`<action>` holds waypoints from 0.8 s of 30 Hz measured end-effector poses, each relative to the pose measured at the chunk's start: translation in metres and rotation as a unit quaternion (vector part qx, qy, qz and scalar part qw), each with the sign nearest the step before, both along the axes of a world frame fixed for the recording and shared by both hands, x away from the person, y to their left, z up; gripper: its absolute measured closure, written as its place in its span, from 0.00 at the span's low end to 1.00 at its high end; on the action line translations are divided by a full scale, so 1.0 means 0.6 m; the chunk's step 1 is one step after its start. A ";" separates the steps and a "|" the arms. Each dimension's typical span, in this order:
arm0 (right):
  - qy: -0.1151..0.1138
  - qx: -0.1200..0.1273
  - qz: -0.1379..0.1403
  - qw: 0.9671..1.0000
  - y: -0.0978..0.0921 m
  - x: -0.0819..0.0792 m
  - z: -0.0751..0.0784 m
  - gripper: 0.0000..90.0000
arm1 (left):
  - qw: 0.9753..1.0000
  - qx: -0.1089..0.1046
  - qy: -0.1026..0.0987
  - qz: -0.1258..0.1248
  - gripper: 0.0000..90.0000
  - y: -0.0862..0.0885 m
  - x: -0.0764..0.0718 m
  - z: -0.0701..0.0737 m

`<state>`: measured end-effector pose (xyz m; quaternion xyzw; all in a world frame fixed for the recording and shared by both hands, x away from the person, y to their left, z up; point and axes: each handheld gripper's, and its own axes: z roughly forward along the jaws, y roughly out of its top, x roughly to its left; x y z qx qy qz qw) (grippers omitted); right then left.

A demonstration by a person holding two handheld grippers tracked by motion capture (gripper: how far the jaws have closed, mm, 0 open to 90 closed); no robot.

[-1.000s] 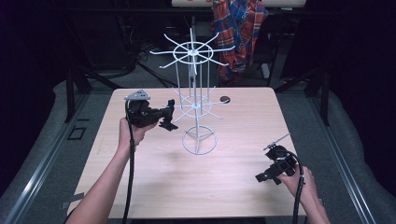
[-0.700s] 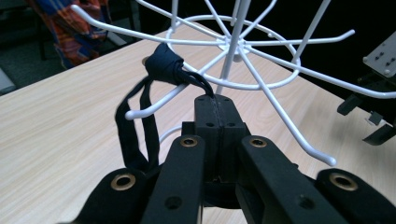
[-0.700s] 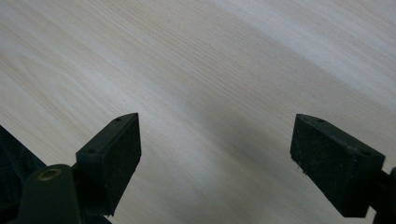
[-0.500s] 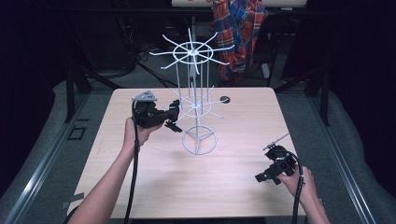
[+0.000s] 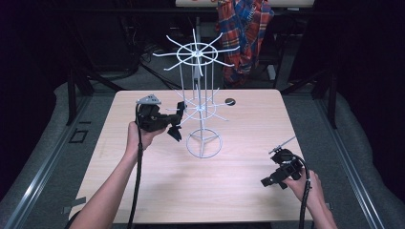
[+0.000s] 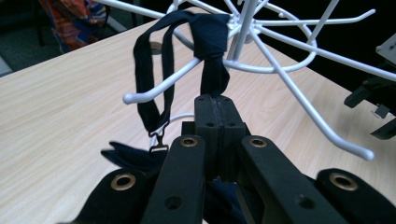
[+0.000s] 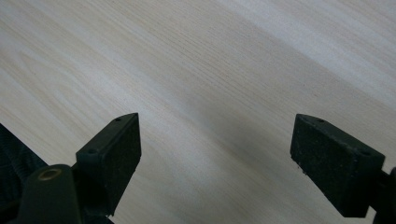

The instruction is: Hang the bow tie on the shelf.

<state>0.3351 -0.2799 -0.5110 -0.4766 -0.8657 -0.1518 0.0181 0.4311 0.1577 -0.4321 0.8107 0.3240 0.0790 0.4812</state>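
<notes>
Leftward and in toward the white wire rack [image 5: 200,107] goes the left gripper [image 5: 175,125] since a second ago, its jaws pressed tight on a dark strap [image 6: 211,56] draped over a lower rack arm. No readable writing anywhere. Right gripper [image 5: 267,181] sits low near the counter's [image 5: 248,129] front right corner, jaws spread wide over bare pale wood. Beyond, a plaid cloth [image 5: 243,28] hangs in a dark room.

I note a plaid cloth [image 5: 246,28] hanging beyond the table [image 5: 248,143], small dark disc [image 5: 230,101] near its far edge
</notes>
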 end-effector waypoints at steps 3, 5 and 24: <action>0.000 0.000 -0.001 1.000 0.001 0.000 0.000 0.18 | 1.000 0.001 0.002 0.001 1.00 0.001 0.000 -0.002; -0.001 0.000 0.000 1.000 0.000 0.000 0.000 0.18 | 1.000 0.001 0.000 0.003 1.00 0.003 0.001 -0.002; -0.003 0.020 -0.013 1.000 0.001 -0.002 -0.003 0.18 | 1.000 0.008 0.002 0.005 0.82 0.009 -0.002 0.002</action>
